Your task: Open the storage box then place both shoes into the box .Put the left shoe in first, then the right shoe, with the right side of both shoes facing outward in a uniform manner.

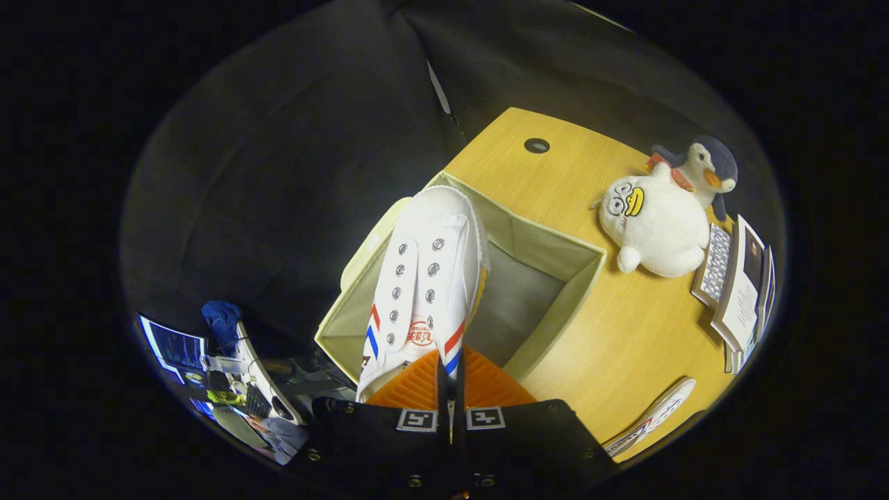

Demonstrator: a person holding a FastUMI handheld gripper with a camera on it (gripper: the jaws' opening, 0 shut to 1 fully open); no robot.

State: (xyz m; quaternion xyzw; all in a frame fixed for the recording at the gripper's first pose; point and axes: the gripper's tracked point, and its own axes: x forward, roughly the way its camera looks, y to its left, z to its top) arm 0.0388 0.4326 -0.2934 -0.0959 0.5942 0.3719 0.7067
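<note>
Shoe (427, 278) hangs toe-forward over open storage box (555, 253) on worktop (625, 333), heel end pinched in tongs (450, 378), fingers pressed nearly together on it. White canvas, metal eyelets, red-blue stripes. Likely light, soft upper, stiff sole; heel collar seems best hold.

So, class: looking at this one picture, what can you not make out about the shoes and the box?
- Shoe held by the gripper: its heel and sole are hidden behind the fingers.
- Box: much of the floor is covered by the shoe.
- Second shoe on the table: cut off at the picture's edge, so left or right is unclear.
</note>
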